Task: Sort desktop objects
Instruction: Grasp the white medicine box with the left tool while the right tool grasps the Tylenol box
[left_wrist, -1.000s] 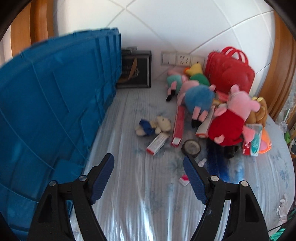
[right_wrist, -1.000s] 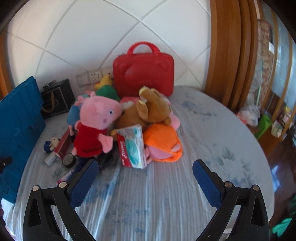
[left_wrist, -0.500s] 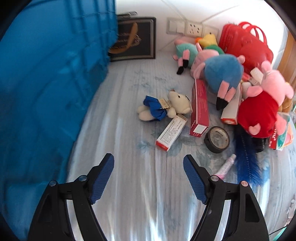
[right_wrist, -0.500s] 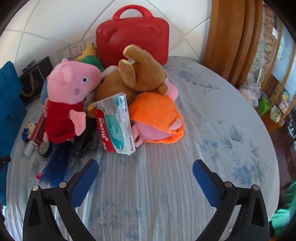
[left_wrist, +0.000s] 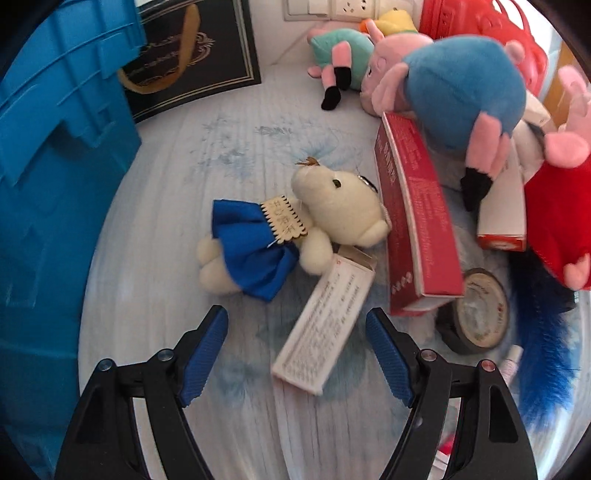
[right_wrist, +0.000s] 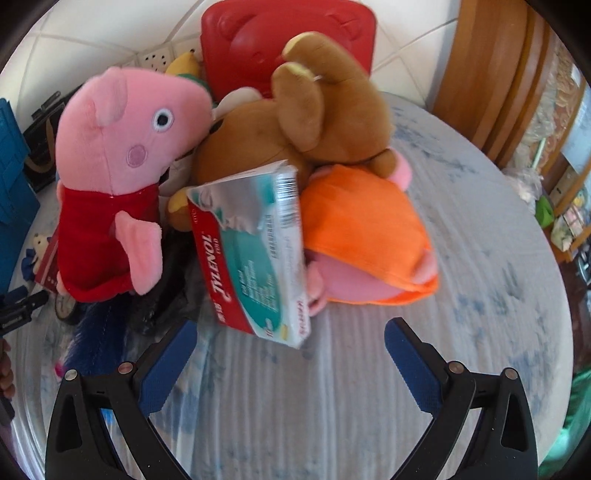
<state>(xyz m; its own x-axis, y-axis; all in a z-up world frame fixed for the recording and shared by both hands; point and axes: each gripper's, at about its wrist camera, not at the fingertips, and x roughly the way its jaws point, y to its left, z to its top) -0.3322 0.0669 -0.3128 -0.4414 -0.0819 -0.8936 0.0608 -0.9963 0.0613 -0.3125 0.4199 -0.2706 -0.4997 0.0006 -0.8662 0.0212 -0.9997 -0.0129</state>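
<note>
Approaching, both sets of fingers wide and empty: left gripper (left_wrist: 297, 334) nearing white box (left_wrist: 325, 326), right gripper (right_wrist: 290, 350) nearing Tylenol box (right_wrist: 255, 254); next, probably straddling, then closing.

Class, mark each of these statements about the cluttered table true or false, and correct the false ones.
1. The small cream bear wears a blue dress. True.
2. The left gripper is shut on the white box. False: its fingers stand open, with only the box's near end between them.
3. The Tylenol box leans against the plush pile. True.
4. The pink pig wears a green dress. False: it is red.
5. The right gripper holds nothing. True.
</note>
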